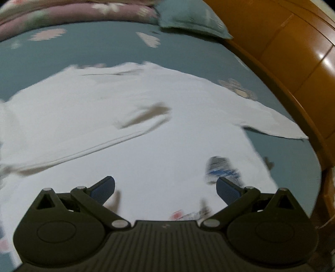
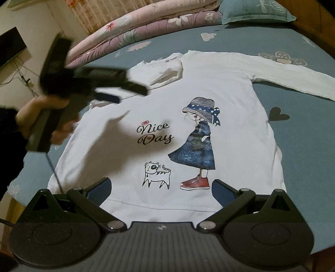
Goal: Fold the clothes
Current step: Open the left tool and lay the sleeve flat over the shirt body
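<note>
A: Left wrist view first. What shows?

B: It is blurred. The left gripper [image 1: 165,187] hovers over a white shirt [image 1: 129,117], its jaws wide apart and nothing between them. The shirt lies flat on a teal bed sheet [image 1: 100,48]. One sleeve [image 1: 272,123] stretches to the right, reaching toward a wooden bed frame [image 1: 289,52].

A: Anything at the far end?

B: A teal pillow [image 1: 188,18] at the far right, and a folded pink quilt [image 1: 62,14] along the far left.

A: Now the right wrist view.

B: Sharper. The right gripper [image 2: 161,188] sits near the shirt's [image 2: 230,83] hem, jaws spread apart and empty. The shirt faces up, showing a girl print [image 2: 199,136], a small cat [image 2: 156,173] and the words "Nice Day" [image 2: 155,134].

A: And the sleeves?

B: The right sleeve [image 2: 293,75] lies straight out on the sheet [image 2: 303,146]. The left sleeve [image 2: 165,69] is bunched up near the collar.

A: Is the other tool visible?

B: Yes, the left gripper [image 2: 125,94], blurred, is held by a hand [image 2: 41,117] over the shirt's left shoulder, fingers parted. The quilt [image 2: 129,27] and pillow [image 2: 255,10] lie beyond. A dark screen [image 2: 10,48] hangs on the far left wall.
</note>
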Available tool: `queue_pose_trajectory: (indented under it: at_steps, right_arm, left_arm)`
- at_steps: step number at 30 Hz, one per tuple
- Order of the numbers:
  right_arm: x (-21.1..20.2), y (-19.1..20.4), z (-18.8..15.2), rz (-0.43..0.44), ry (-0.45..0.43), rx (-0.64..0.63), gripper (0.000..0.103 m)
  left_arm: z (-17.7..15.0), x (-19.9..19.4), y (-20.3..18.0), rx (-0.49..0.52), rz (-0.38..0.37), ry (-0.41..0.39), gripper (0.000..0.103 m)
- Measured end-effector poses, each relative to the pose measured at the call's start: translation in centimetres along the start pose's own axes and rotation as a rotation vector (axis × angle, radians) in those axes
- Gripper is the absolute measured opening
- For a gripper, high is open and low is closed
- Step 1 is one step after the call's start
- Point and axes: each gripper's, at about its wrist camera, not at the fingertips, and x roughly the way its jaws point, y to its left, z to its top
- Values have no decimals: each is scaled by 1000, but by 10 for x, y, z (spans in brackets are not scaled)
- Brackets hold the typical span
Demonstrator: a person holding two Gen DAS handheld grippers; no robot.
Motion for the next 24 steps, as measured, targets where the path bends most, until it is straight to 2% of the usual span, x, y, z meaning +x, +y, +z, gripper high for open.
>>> queue_pose_trajectory:
  at_steps: [6, 11, 13, 16, 18, 20, 24]
  right_arm:
    - [18, 10, 9, -8, 23, -37, 103]
    - [40, 18, 24, -23, 48, -63, 103]
    - [49, 20, 30, -28, 57, -66, 103]
    - [60, 21, 38, -40, 64, -68, 103]
    - [65, 21, 43, -44, 66, -63, 103]
    - [70, 20, 47, -46, 63, -57, 103]
    - [78, 19, 53, -50, 63, -55, 103]
  left_arm:
    - [-31, -27, 62, -47, 80, -106, 102]
    - [-29, -36, 90, -73, 21, -204, 102]
    - [-21, -29, 98, -71, -13, -204, 102]
    - [-14, -9, 111, -112, -22, -170, 102]
    - [-13, 2, 122, -136, -8, -174, 102]
    - [-10, 4, 128, -155, 28, -225, 102]
    - [-14, 1, 144, -284, 117, -315, 100]
